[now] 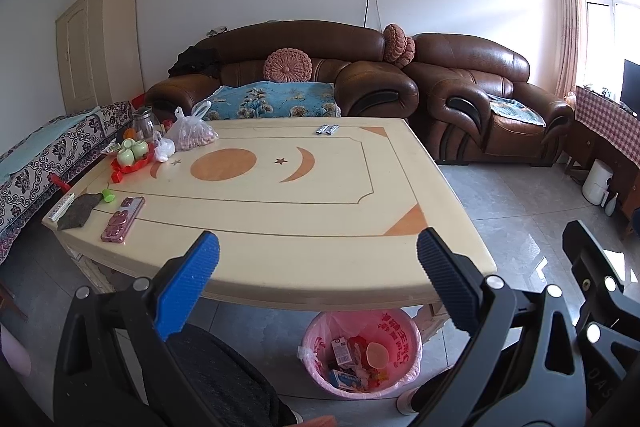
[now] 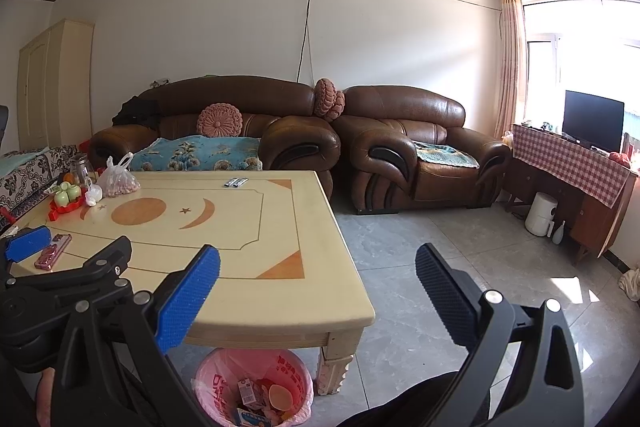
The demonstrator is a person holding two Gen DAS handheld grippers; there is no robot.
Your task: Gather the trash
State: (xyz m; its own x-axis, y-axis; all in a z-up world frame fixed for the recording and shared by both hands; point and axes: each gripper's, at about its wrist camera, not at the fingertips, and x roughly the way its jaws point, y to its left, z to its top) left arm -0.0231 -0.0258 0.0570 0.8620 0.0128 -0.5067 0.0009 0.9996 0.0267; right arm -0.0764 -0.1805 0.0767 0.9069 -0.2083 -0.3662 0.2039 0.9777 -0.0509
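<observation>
While both grippers, left gripper (image 1: pixel 318 279) and right gripper (image 2: pixel 318 287), gape empty, bin (image 1: pixel 408 325) at lower centre already holds trash; two wrappers (image 1: pixel 327 129) remain on table (image 1: pixel 320 227), upper centre.

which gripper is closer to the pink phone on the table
Left. The left gripper hangs over the table's near edge, with the pink phone just ahead to its left. The right gripper is open past the table's right corner, farther off.

Cream table (image 1: pixel 280 219) with orange moons, pink-lined bin (image 1: pixel 400 339), brown sofa (image 1: pixel 304 67).
</observation>
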